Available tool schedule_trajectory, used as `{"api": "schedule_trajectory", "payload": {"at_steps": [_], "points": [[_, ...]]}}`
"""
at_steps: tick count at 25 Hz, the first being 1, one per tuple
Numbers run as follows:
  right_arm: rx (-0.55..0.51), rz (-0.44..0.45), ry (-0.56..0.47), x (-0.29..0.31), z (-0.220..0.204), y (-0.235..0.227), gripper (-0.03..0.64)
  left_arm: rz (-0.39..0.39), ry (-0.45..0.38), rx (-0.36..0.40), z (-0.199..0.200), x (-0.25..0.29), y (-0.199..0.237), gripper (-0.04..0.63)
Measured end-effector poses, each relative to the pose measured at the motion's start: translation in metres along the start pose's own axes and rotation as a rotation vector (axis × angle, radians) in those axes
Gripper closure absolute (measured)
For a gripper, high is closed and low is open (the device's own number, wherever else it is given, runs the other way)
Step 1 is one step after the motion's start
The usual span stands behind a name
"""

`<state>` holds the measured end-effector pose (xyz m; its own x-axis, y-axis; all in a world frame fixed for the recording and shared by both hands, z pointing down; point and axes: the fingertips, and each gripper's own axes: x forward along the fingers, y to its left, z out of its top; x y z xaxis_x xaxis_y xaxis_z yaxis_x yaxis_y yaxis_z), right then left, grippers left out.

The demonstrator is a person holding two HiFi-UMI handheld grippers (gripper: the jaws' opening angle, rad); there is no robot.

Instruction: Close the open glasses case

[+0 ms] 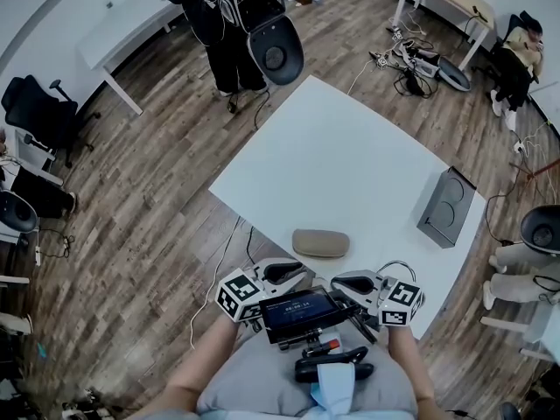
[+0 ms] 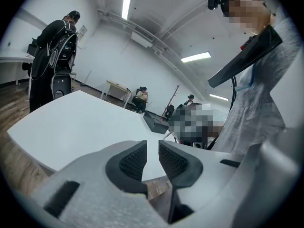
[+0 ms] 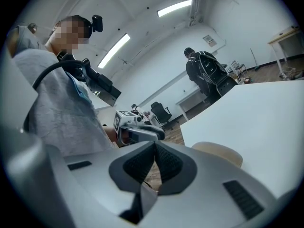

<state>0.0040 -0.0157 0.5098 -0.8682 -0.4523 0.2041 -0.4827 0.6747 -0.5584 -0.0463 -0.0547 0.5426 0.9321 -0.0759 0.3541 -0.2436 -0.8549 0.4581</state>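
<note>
Glasses case (image 1: pixel 320 243) lies close to the near edge of the tabletop (image 1: pixel 350 147) in the head view. It is a tan rounded lump whose lid looks to be down, though whether it has latched cannot be told. The left gripper (image 1: pixel 293 271) and right gripper (image 1: pixel 343 283) hover off that near edge, close to the person's body, and neither touches the case. A dark box (image 1: pixel 446 206) sits well apart at the right edge, so a collision with it seems unlikely.

In the left gripper view the fingers (image 2: pixel 133 161) stand narrow, with a slim gap and nothing in it. Only bare tabletop shows ahead and the case is out of sight. A reach aimed by this view alone could miss the case or clip its end.

In the right gripper view the fingers (image 3: pixel 137 164) are pressed together and empty, and the case rests just beyond them to the right. The main danger, as I judge it, is a press landing off-centre on the smooth dome. The case could then skid or roll, and a push toward the person would send it over the near edge. Too light a press might leave the lid unlatched.
</note>
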Motion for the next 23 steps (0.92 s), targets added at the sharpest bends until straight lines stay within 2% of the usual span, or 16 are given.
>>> {"api": "schedule_trajectory", "payload": {"at_steps": [23], "points": [[-0.009, 0.029, 0.034, 0.009, 0.006, 0.001, 0.584, 0.042, -0.003, -0.025, 0.002, -0.012, 0.015, 0.509]]}}
